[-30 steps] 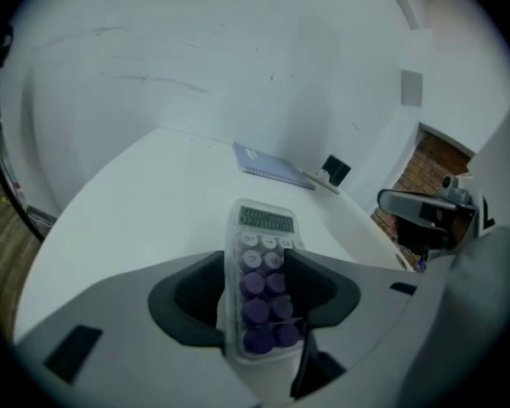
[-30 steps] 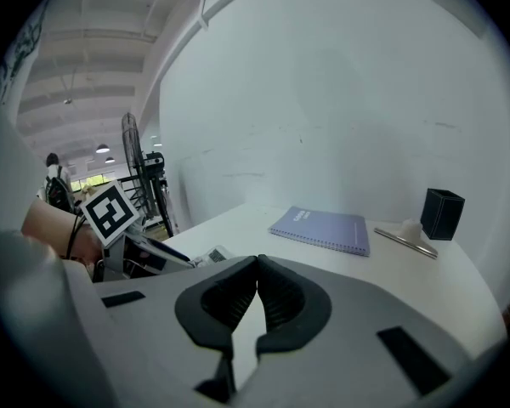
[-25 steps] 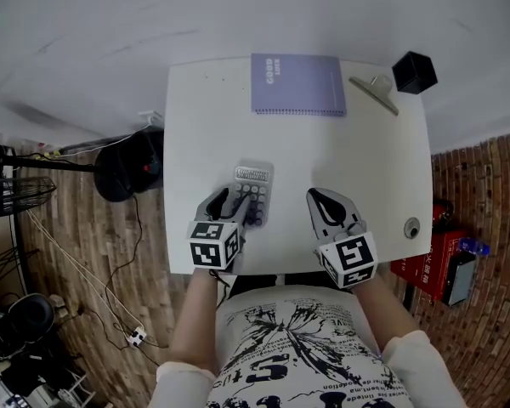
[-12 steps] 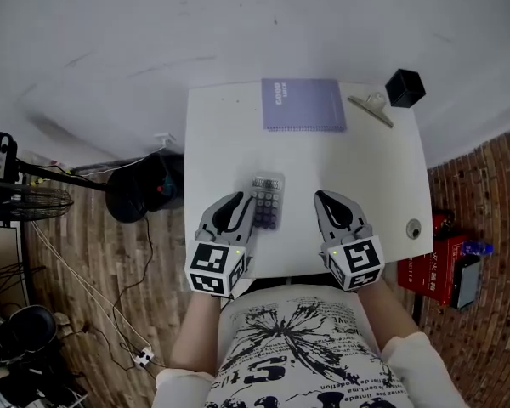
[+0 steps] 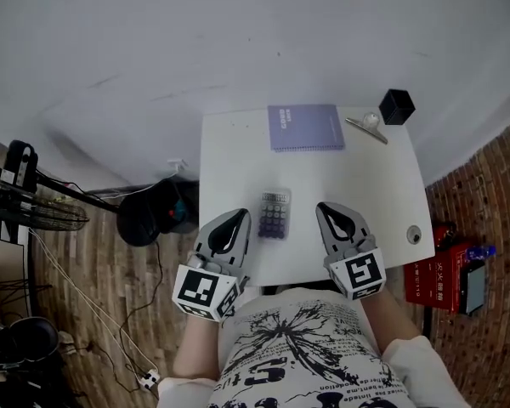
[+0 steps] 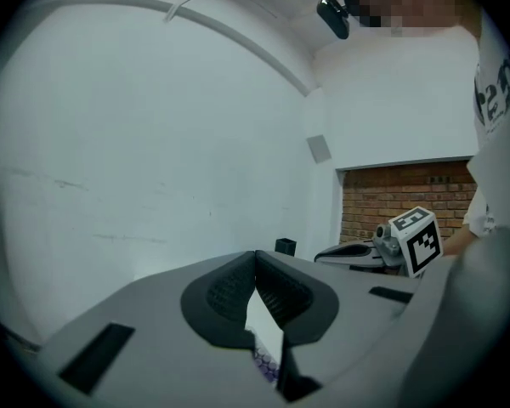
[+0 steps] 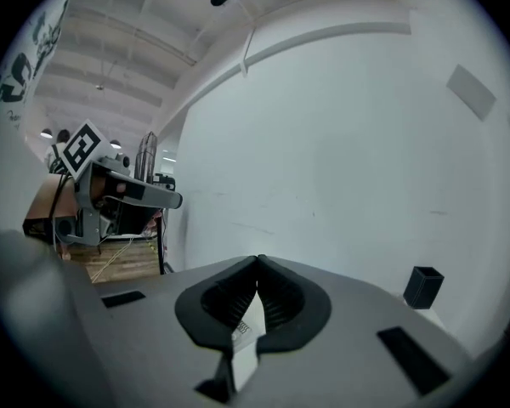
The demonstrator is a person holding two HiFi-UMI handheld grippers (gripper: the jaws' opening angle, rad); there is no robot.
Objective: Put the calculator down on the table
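The grey calculator (image 5: 274,214) with dark keys lies flat on the white table (image 5: 357,177), nearer the front edge. My left gripper (image 5: 235,219) hovers to its left, raised off the table, jaws shut with nothing between them. My right gripper (image 5: 330,211) hovers to the calculator's right, also shut and empty. In the left gripper view the jaw tips (image 6: 255,255) meet, and a sliver of the calculator (image 6: 265,365) shows below them. The right gripper view shows its own tips (image 7: 257,262) touching.
A purple spiral notebook (image 5: 305,127) lies at the table's far edge, with a metal binder clip (image 5: 367,127) and a black box (image 5: 396,106) to its right. A cable hole (image 5: 414,236) sits near the right edge. A black fan base (image 5: 153,215) stands on the floor at left.
The left jaws let go of the calculator, which stays on the table, and closed. Both grippers rose and pulled back from the table.
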